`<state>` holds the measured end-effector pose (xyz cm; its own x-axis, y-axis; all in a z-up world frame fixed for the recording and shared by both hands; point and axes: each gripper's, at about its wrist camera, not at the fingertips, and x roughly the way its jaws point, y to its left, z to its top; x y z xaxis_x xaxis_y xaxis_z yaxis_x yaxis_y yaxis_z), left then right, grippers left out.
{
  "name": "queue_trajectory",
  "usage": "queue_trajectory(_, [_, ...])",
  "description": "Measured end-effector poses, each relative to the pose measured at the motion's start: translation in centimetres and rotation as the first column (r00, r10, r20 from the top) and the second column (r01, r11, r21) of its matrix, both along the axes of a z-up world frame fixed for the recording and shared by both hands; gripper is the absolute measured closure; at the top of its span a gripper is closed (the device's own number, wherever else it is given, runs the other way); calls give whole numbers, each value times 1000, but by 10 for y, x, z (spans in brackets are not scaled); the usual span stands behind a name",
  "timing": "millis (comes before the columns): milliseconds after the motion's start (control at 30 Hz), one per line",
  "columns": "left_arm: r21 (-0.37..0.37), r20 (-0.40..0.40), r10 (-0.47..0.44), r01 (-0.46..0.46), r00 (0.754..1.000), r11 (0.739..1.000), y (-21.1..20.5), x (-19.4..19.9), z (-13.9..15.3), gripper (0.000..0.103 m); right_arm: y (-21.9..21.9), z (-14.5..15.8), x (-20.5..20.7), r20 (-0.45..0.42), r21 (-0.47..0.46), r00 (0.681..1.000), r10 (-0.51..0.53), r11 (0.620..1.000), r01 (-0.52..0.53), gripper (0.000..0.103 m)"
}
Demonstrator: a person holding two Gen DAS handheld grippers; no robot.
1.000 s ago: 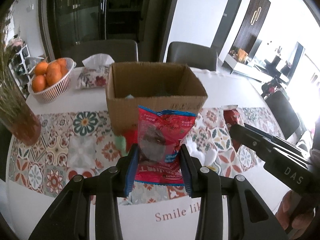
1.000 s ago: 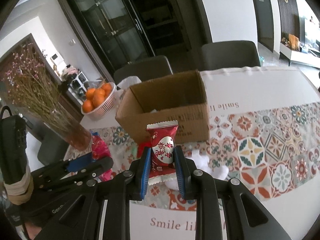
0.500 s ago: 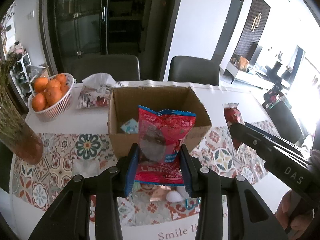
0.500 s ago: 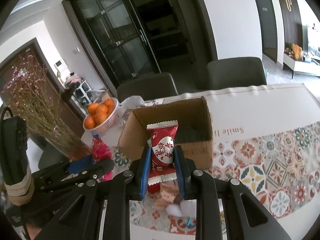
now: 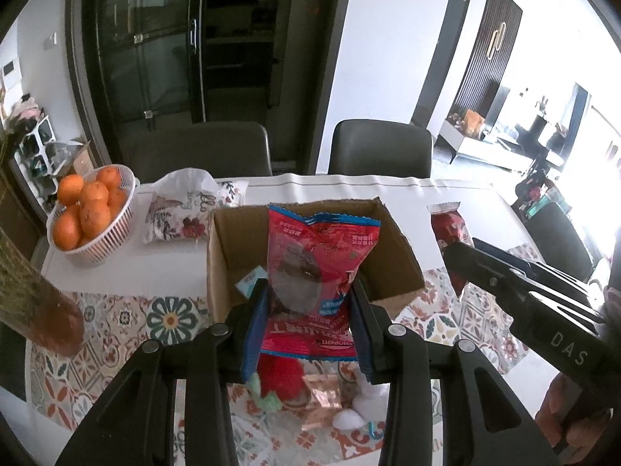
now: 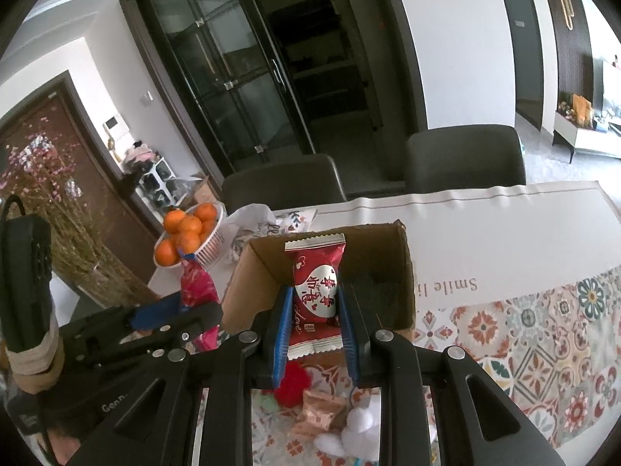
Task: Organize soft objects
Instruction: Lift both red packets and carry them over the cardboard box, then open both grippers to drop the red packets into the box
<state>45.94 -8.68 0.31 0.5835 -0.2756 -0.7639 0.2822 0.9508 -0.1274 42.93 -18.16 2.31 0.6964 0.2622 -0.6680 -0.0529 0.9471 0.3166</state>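
Observation:
My left gripper [image 5: 308, 303] is shut on a red and blue snack bag [image 5: 318, 268] and holds it above the near wall of the open cardboard box [image 5: 223, 268]. My right gripper [image 6: 315, 310] is shut on a small dark red candy packet [image 6: 315, 287], also held over the box [image 6: 392, 268]. Each gripper shows in the other's view: the right one [image 5: 458, 250] with its packet [image 5: 446, 223], the left one [image 6: 174, 306] with its bag [image 6: 196, 283]. Below on the patterned runner lie a red pompom [image 5: 279, 374], a copper-coloured packet [image 5: 322, 396] and white fluffy pieces [image 6: 361, 427].
A white basket of oranges [image 5: 91, 213] and a floral tissue pack [image 5: 182, 209] stand behind the box at left. A vase of dried flowers [image 5: 35, 303] is at the left edge. Two dark chairs [image 5: 380, 151] stand beyond the table.
Both grippers have risen and moved forward with their packets, from in front of the box to above its near wall. The box interior now shows.

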Motion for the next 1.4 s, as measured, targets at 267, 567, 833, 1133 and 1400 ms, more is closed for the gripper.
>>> queue_trajectory(267, [3,-37,-12,12,999,1000,-3,31,-12,64,0,-8,31,-40,-13,999,16,1000,-16,78])
queue_trajectory(567, [41,-102,-12,16,995,999,-10,66,-33,64,-2,-30,66,-127,-12,992,29,999,-31,78])
queue_trajectory(833, [69,-178,-3,15,984,997,-14,86,-60,64,-4,-55,88,-201,-29,979,32,999,-39,78])
queue_trajectory(1133, [103,-239,1,24,971,994,-18,98,-85,64,-4,-79,102,-256,-41,966,29,998,-41,78])
queue_trajectory(1400, [103,-261,10,18,965,995,-18,100,-96,55,-3,-92,108,-286,-44,958,37,998,-52,74])
